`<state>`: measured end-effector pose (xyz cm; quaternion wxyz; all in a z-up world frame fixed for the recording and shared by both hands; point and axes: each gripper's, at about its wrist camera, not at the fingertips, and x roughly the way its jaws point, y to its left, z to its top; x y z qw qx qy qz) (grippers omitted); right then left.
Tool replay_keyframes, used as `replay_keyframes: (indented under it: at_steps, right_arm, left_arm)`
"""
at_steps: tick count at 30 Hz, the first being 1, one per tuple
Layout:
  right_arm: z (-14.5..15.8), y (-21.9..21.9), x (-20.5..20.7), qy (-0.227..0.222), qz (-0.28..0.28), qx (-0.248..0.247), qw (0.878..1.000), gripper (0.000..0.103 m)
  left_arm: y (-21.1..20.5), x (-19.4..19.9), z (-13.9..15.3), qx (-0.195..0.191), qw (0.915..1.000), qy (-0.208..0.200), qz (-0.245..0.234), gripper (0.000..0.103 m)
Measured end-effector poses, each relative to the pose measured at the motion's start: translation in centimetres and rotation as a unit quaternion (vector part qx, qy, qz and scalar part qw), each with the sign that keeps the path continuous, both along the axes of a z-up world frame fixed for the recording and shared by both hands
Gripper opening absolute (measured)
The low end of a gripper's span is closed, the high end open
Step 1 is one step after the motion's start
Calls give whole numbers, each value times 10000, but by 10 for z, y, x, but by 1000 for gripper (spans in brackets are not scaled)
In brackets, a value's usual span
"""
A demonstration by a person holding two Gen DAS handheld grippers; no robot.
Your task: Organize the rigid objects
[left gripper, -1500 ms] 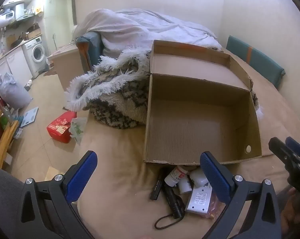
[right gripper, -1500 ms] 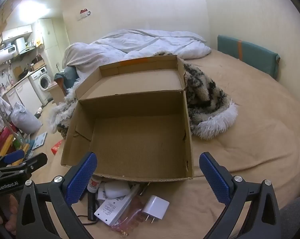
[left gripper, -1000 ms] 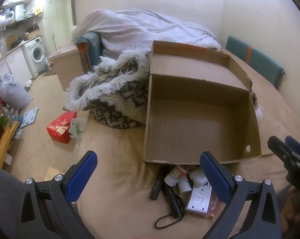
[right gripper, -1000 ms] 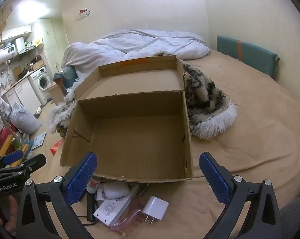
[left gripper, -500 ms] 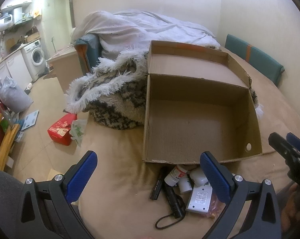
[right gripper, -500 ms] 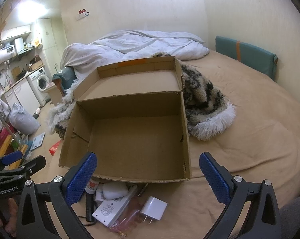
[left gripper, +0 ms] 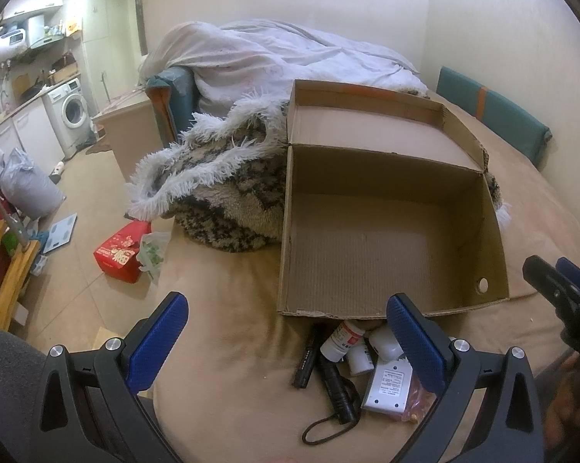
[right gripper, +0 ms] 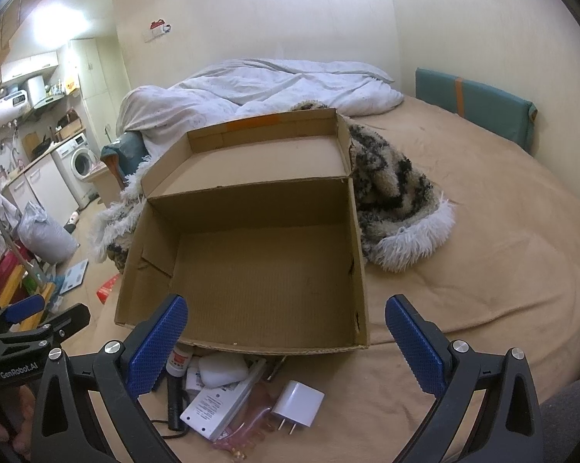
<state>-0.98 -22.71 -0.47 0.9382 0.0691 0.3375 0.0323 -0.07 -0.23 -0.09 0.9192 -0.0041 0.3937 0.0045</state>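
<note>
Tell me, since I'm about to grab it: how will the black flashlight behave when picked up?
The flashlight looks rigid, so it should hold shape. Its round barrel may roll on the soft bedcover if nudged. Its cord loop is floppy and will probably dangle or snag.

A fluffy patterned blanket [left gripper: 228, 177], white duvet [left gripper: 282, 50], washing machine [left gripper: 72, 110] and red box [left gripper: 122, 252].

A small, warmly lit studio room with a bed and a kitchen corner.

Cream walls [right gripper: 290, 19] rise behind a bed [right gripper: 483, 231] covered in a tan sheet, with a rumpled white duvet [right gripper: 282, 81] at its far end and a teal cushion [right gripper: 475, 104] against the wall. To the left, over a beige tiled floor [left gripper: 85, 208], a washing machine [left gripper: 74, 110] sits under a countertop.
</note>
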Motion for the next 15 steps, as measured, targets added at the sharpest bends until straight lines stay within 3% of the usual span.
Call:
replay_keyframes:
  at_steps: [15]
  right_arm:
    - [1,-1,0,8,-1,18,10000,103]
  left_arm:
    - [0,0,0,4,10000,0,-1,103]
